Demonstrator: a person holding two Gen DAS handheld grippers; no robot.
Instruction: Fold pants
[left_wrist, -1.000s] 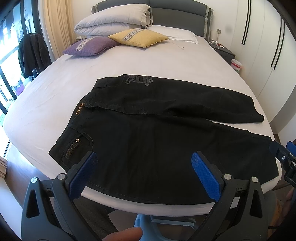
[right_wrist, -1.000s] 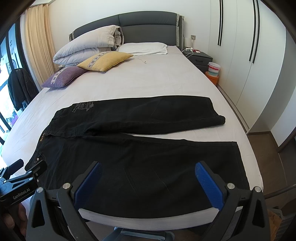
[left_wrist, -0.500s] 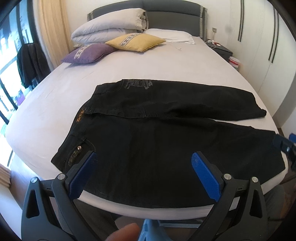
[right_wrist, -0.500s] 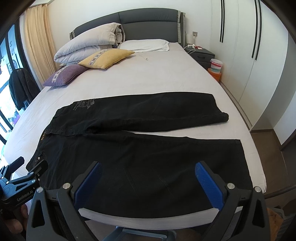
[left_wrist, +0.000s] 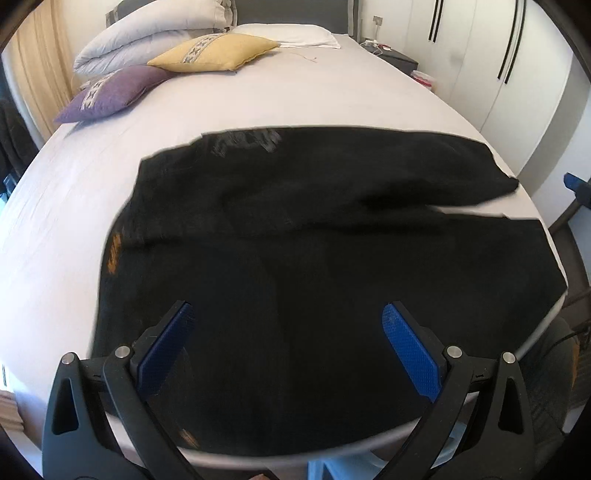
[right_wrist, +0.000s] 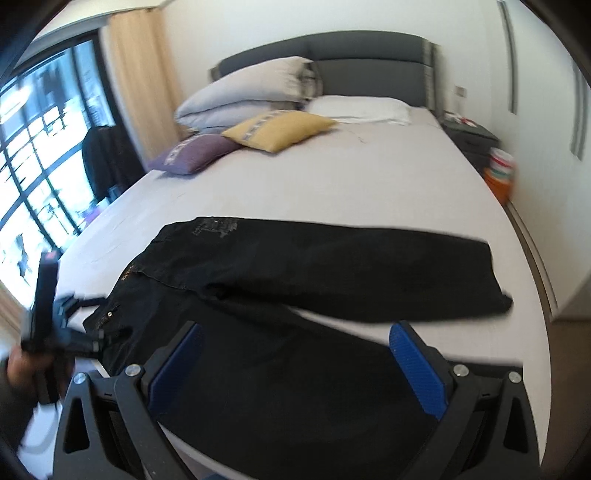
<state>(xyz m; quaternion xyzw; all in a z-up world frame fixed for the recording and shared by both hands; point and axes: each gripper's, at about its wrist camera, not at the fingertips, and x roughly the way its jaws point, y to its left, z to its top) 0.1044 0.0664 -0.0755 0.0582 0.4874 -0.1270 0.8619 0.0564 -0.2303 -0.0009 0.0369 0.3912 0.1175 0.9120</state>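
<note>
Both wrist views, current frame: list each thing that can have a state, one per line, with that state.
black pants: unfolded, flat on the bed, legs apart, held by neither gripper.
left gripper: jaws wide open, empty, above the near pant leg.
right gripper: jaws wide open, empty, above the near leg.
bed: made, sheet smooth.
yellow cushion: lying by the pillows.
purple cushion: lying beside the yellow one.
</note>
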